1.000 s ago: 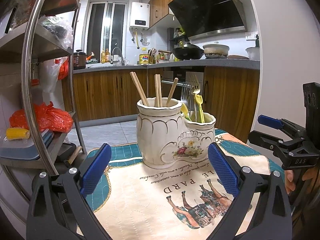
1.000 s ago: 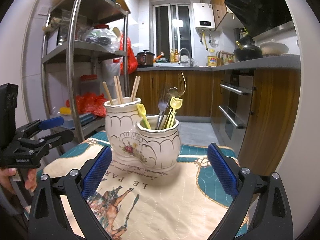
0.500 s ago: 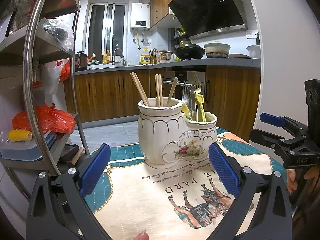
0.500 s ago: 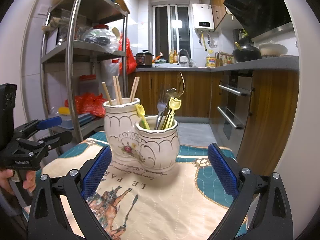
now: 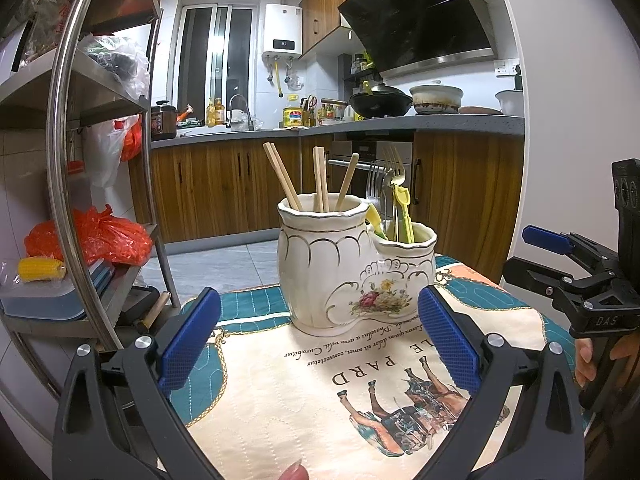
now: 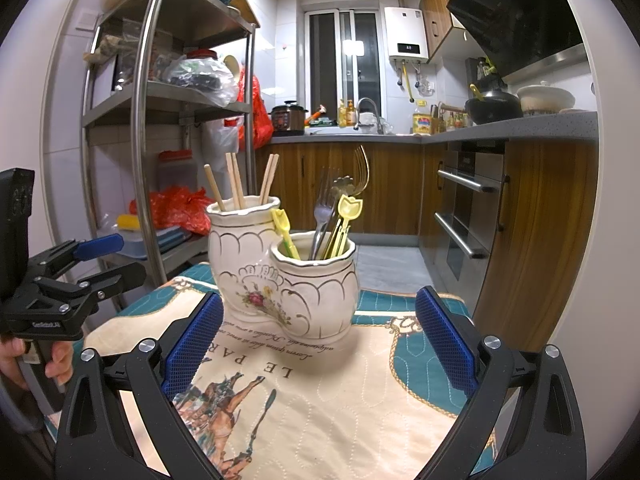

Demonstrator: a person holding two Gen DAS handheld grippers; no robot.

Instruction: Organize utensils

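- The left gripper [image 5: 320, 338], with 2 blue ribbed pads on black arms, stood wide open and held nothing.
- The right gripper [image 6: 318, 338], of the same build, was likewise spread wide and empty.
- Ahead of both grippers, centred between their pads but apart from them, stood the white ceramic double-pot utensil holder with gold trim and a painted flower spray [image 5: 352, 272], upright on the cream and teal quilted table mat printed with a horse [image 5: 320, 392].
- The taller pot, further from the right gripper, held 5 pale wooden chopsticks [image 5: 320, 184], leaning outward.
- The shorter pot, nearer the right gripper, held the silver metal forks [image 6: 324, 208], 1 gold-toned fork [image 6: 362, 172] and the small yellow plastic tulip-topped picks [image 6: 349, 210].
- Left of the left gripper stood the steel shelving rack [image 5: 60, 160].
- A hand [image 6: 60, 360] gripped the left gripper's handle.
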